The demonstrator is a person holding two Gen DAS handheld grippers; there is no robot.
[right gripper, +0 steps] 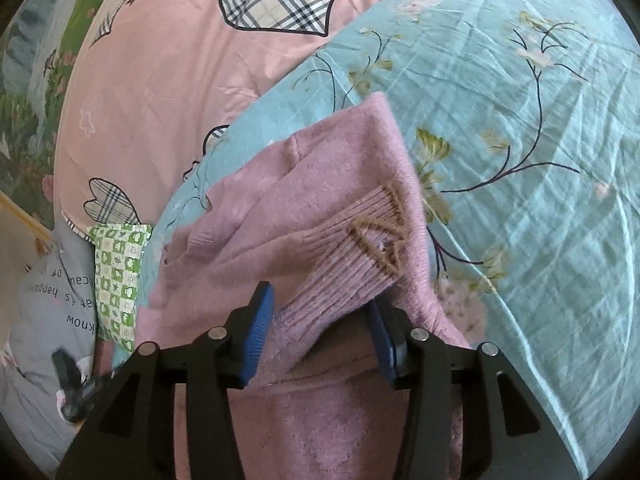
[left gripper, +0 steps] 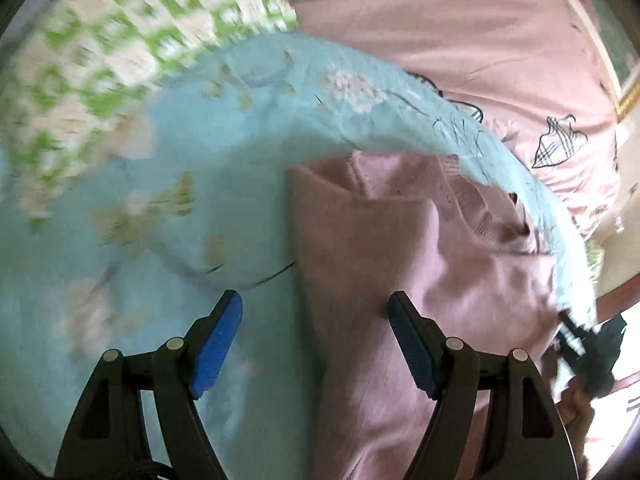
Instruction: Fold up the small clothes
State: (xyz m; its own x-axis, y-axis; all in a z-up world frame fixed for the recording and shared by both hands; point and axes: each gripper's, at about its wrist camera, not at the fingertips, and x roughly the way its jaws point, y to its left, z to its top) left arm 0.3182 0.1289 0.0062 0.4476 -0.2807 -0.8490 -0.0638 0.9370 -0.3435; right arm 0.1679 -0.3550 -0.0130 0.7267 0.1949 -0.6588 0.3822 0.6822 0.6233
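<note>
Pink sweater [right gripper: 320, 200]: fuzzy matt knit, soft nap, ribbed cuff w/ tan yarn stitching [right gripper: 382, 236] on it. Blue floral sheet [right gripper: 520, 160]: thin woven cloth, smooth, creased, slight sheen. Pink quilt cover [right gripper: 160, 80]: smooth matt cotton-type cloth w/ printed plaid hearts. Green-white checked pillow [right gripper: 118, 272]: printed cloth, matt. Grey printed cloth [right gripper: 44, 304] w/ lettering: matt fabric. Right gripper [right gripper: 320, 320]: matt black plastic arms, blue ribbed pads, prob. rubber, shiny metal pins at joints. Left gripper [left gripper: 316, 304]: same finish, black matt plastic, blue ridged pads. Gold-look frame edge [left gripper: 628, 96]: glossy.
</note>
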